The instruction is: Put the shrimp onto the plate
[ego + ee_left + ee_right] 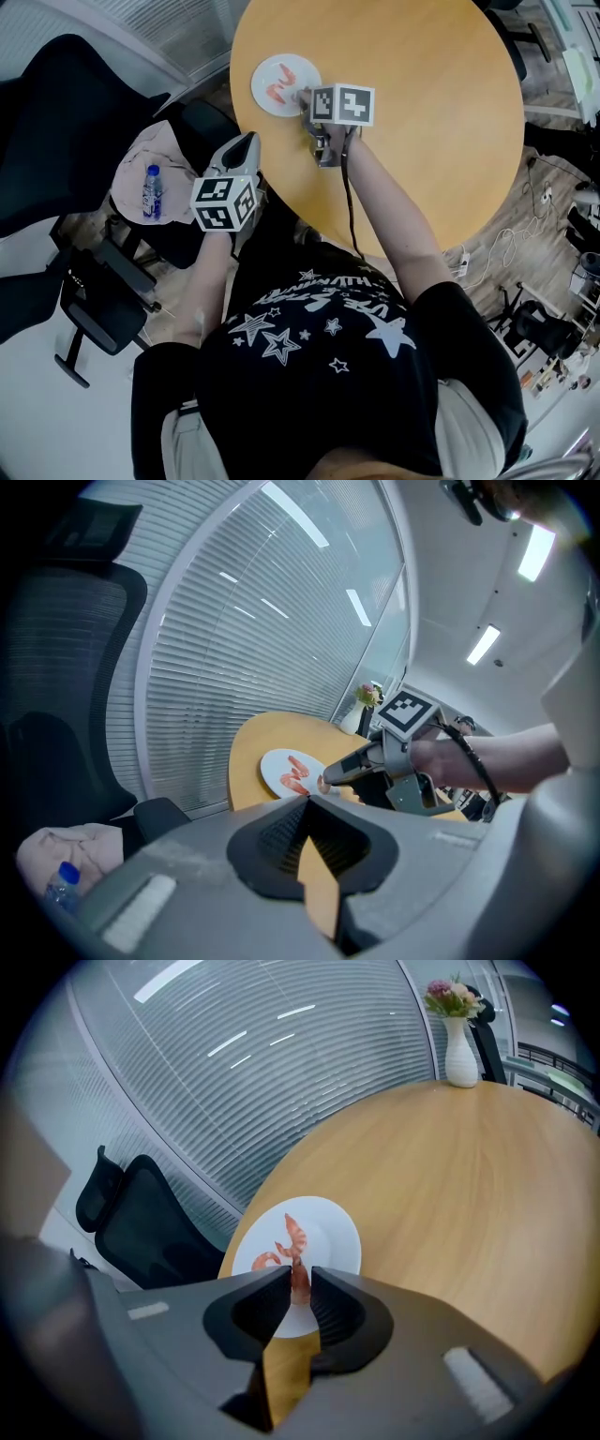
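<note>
As the right gripper (302, 1270) points steeply down at the plate (339, 1227), its fingers (342, 1312) pinch the held shrimp (300, 1284) across the middle of its body. One end sticks out past the tips, over the plate's 6 o'clock part in the right gripper view. Whether it touches the plate yet: cannot tell.

The plate sits near the 10 o'clock edge of the round wooden surface (422, 112) in the head view. Already on it are a straight shrimp (296, 1230) near the centre and a curled shrimp (264, 1260) toward 8 o'clock.

Left gripper (307, 802): fingers pressed together, nothing between them. It hangs off the surface's edge at about 8 o'clock, apart from the plate.

Handling (judged): the shrimp looks light, soft, curved and probably a little slick. A hard squeeze could crush it or squirt it out sideways. The best hold is the thick mid-body, as here, not the thin tail.

Step (judged): placing. Release low over bare plate around 5 o'clock, clear of the other two, so it does not roll off the rim.

Risk: the shrimp clings to one finger on release
</note>
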Action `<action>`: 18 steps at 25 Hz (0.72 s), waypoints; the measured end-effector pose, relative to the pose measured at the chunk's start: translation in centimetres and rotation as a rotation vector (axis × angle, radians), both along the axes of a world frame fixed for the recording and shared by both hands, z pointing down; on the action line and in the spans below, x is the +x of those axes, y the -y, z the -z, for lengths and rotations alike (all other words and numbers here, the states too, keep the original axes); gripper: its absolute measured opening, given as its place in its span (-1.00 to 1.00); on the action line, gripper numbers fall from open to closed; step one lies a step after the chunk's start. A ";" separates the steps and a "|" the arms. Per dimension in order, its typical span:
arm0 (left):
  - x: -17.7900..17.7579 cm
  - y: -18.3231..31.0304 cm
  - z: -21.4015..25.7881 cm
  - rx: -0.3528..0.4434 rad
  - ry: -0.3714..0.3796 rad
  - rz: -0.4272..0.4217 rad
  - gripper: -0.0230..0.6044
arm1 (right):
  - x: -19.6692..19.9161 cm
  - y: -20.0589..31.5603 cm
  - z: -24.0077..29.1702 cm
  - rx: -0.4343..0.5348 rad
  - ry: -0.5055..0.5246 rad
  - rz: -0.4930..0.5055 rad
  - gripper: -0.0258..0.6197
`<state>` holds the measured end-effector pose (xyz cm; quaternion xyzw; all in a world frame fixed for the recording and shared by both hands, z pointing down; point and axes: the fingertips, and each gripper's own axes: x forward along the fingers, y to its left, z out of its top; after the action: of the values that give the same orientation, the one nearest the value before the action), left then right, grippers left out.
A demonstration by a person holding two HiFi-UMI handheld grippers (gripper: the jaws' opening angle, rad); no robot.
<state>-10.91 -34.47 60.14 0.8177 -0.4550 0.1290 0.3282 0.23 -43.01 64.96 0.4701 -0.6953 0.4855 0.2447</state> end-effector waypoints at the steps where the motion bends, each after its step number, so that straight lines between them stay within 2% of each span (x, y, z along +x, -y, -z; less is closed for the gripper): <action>1: -0.1 0.0 0.0 0.000 -0.001 0.001 -0.92 | 0.0 0.1 -0.1 -0.002 -0.001 -0.009 -0.71; 7: -0.3 -0.1 -0.1 -0.003 -0.005 -0.001 -0.92 | 0.0 0.6 -0.8 -0.033 0.001 -0.065 -0.70; 10: -0.3 -0.2 -0.1 -0.004 -0.008 0.002 -0.92 | 0.2 0.6 -1.1 -0.048 -0.017 -0.072 -0.75; 18: -0.8 -0.2 -0.2 -0.008 -0.009 0.013 -0.92 | 0.0 0.7 -1.2 -0.051 -0.012 -0.082 -0.71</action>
<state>-11.69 -34.24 60.34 0.8139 -0.4584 0.1251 0.3344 0.22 -43.69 66.19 0.4948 -0.6612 0.5099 0.2408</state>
